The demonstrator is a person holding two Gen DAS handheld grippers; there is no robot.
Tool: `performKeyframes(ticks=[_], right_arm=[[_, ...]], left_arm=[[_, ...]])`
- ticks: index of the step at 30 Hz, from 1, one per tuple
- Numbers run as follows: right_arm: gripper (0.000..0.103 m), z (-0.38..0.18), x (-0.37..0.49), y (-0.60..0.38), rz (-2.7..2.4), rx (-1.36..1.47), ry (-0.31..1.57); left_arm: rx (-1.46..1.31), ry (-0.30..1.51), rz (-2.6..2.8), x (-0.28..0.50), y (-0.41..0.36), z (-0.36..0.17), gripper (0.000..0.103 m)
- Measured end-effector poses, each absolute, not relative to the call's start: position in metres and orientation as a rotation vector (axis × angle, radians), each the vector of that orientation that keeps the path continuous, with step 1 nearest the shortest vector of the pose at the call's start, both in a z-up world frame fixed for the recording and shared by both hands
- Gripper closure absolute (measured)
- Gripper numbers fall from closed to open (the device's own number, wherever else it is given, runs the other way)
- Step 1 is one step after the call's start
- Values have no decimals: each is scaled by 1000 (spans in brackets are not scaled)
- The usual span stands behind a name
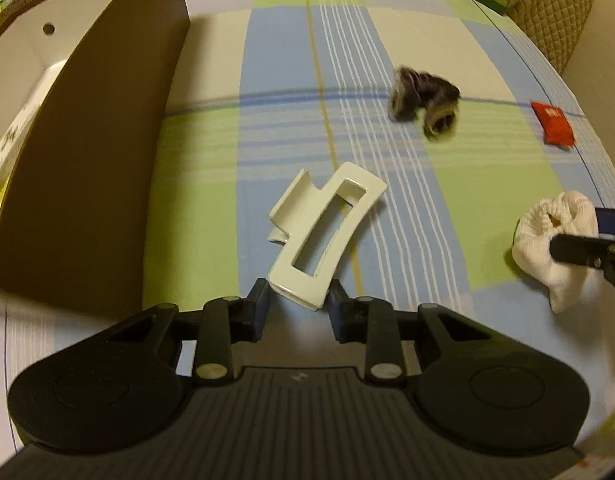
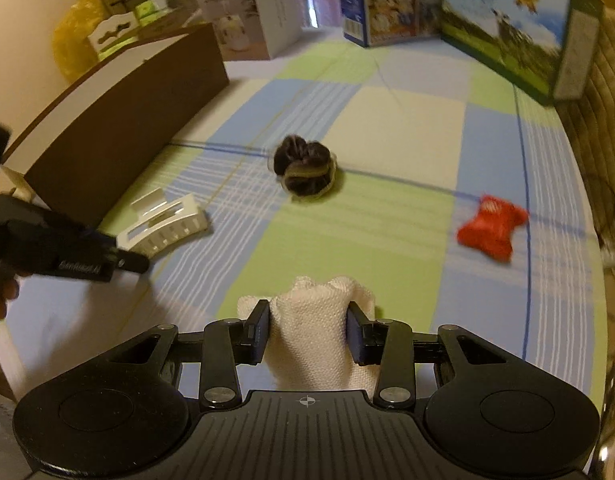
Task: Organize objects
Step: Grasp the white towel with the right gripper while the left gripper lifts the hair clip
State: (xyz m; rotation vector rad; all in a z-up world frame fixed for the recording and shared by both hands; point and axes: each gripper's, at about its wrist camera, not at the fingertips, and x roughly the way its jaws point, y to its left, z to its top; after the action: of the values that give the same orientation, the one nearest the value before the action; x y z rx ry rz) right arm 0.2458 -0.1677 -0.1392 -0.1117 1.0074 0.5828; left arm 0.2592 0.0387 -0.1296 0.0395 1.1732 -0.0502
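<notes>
My left gripper is shut on the near end of a white hair claw clip; the clip also shows in the right wrist view. My right gripper is shut on a white rolled sock, which also shows in the left wrist view. A dark rolled sock pair lies further out on the checked cloth. A red packet lies to the right.
A brown-and-white open box stands along the left. Printed cartons and a white box stand at the back. A quilted chair back is at the right.
</notes>
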Motion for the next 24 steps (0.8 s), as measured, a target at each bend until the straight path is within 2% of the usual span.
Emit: performKeyframes(ticks=[4, 5, 6, 7, 8, 19, 24], right_arm=[[67, -140, 242, -172, 562, -82, 1014], [67, -140, 243, -173, 557, -75, 1016], [67, -140, 244, -172, 550, -69, 1018], [67, -140, 244, -172, 546, -66, 1020], [67, -140, 245, -171, 543, -65, 1020], [66, -144, 245, -172, 512, -44, 1015], [66, -144, 241, -170, 498, -48, 1007]], left_arm=[[43, 1186, -74, 244, 38, -127, 77], [52, 1180, -81, 243, 37, -125, 73], [63, 1172, -86, 244, 37, -124, 68], [79, 1159, -88, 245, 37, -123, 55], [93, 1148, -93, 247, 36, -121, 46], [249, 1078, -172, 274, 17, -128, 45], [253, 1080, -201, 276, 14, -129, 61]])
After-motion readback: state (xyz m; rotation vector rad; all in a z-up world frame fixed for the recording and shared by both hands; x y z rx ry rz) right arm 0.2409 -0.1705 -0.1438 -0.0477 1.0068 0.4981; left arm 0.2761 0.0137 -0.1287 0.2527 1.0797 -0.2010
